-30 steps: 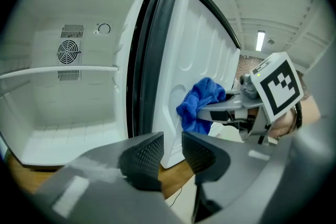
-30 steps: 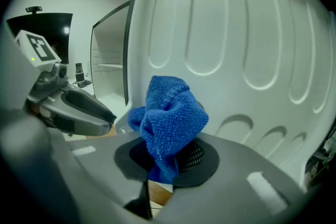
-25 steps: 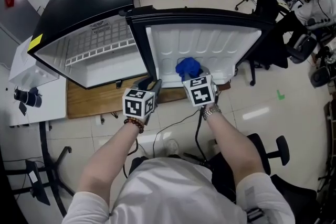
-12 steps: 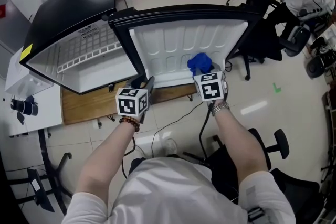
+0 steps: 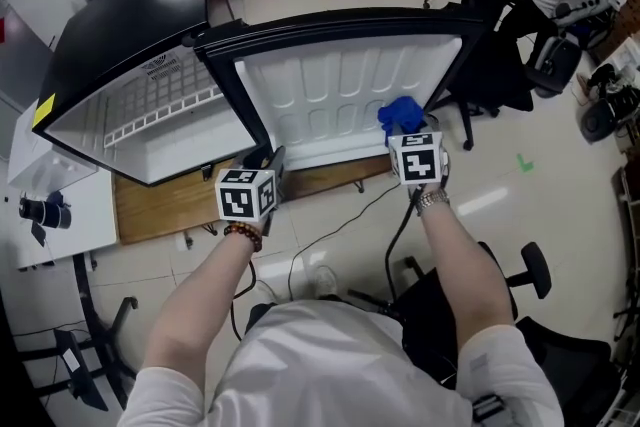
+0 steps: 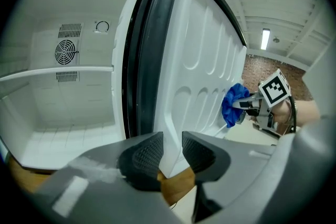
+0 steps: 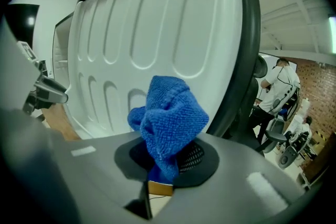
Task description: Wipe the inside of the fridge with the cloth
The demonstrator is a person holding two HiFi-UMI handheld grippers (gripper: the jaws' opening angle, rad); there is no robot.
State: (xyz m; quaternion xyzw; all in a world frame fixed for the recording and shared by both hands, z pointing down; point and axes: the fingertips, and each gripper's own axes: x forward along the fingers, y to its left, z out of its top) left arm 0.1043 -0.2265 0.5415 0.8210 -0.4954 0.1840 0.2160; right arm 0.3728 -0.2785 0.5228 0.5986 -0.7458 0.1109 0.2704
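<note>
Right gripper (image 7: 167, 160) is clamping the cloth (image 7: 170, 118) against the fridge's (image 7: 157, 34) inner wall. The left gripper's (image 6: 172, 152) jaws, still apart, are closing at the fridge's front corner.

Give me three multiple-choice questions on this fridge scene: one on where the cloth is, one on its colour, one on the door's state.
1. Where is the cloth? A) on the floor B) held by the right gripper beside the door's inner panel C) on the fridge shelf
2. What colour is the cloth? A) red B) yellow C) blue
3. The fridge door is: A) open B) shut C) taken off
Answers: 1 B, its fingers clamp the cloth next to the ribbed panel; 2 C, blue in every view; 3 A, the door stands swung wide.
</note>
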